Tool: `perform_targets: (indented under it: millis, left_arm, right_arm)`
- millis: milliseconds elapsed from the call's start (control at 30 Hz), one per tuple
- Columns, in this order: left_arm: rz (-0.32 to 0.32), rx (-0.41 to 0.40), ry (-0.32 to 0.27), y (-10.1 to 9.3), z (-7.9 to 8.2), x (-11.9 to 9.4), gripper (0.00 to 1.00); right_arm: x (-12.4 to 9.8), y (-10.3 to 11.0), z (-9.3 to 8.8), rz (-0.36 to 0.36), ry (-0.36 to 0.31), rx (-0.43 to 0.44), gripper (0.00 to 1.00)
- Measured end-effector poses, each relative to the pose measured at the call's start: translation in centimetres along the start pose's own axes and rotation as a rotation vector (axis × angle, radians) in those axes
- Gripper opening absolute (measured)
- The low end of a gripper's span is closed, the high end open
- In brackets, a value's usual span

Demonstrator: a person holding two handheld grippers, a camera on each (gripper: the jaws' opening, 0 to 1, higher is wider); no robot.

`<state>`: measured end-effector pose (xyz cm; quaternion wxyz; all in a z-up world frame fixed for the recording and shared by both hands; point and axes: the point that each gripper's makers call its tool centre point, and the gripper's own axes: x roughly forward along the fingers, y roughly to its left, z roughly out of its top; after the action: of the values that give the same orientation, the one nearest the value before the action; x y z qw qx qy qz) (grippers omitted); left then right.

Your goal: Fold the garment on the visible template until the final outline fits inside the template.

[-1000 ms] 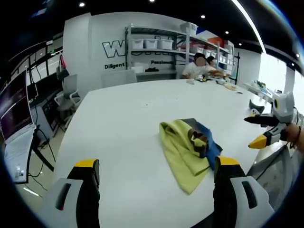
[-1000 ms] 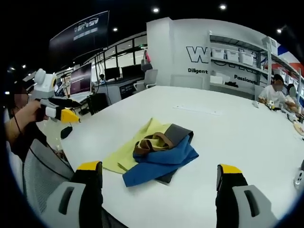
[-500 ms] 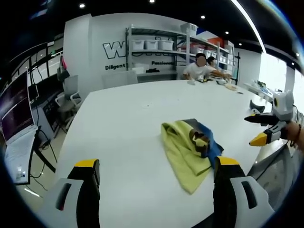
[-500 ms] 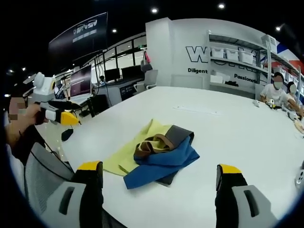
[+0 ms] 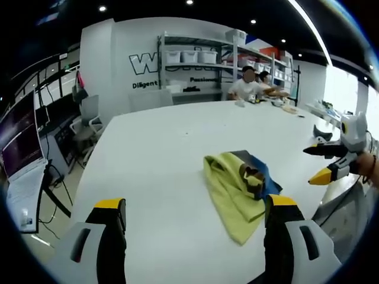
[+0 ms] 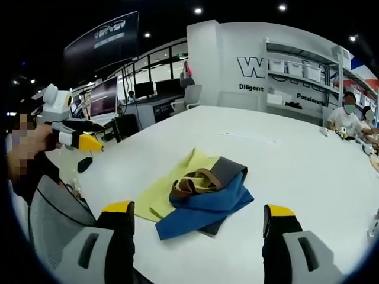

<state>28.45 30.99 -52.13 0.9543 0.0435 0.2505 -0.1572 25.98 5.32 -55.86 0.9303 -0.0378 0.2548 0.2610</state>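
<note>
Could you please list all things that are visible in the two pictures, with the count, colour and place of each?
garment: one crumpled pile, yellow, blue, brown and grey, near the table's close edge.
table: one, white, large, under the garment.
shelving unit: one, grey, with white bins, against the far wall.
seated people: two, at the table's far end.
office chair: one, grey, beside the table.
monitors: several, dark, at desks behind.
mesh chair back: one, grey, close to the right gripper view's camera.
left gripper: one, white with yellow tips, held off the table, jaws apart.
right gripper: one, white with yellow tips, held off the table, jaws apart.
</note>
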Motion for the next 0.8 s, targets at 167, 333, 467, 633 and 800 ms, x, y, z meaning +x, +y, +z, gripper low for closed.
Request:
perform_targets:
  millis: [167,333,467,633,800]
  left_arm:
    - [-0.011,0.006,0.004,-0.2,0.3,0.7,0.95]
    - [-0.021,0.011,0.006,-0.3,0.5,1.5,0.94]
    - [-0.032,0.023,0.014,-0.6,0.6,2.3,0.94]
    - [-0.055,0.034,0.015,-1.3,0.9,3.5,0.93]
    - [-0.078,0.041,0.02,-2.0,1.1,4.6,0.91]
  right_arm:
    - [0.5,0.2,0.3,0.009,0.001,-0.008,0.85]
    - [0.9,0.3,0.0,0.019,0.016,-0.01,0.83]
    - [1.5,0.5,-0.2,0.029,0.027,-0.01,0.81]
    - [2.2,0.8,-0.3,0.045,0.034,-0.009,0.79]
    - [3.0,1.1,-0.3,0.063,0.037,-0.016,0.75]
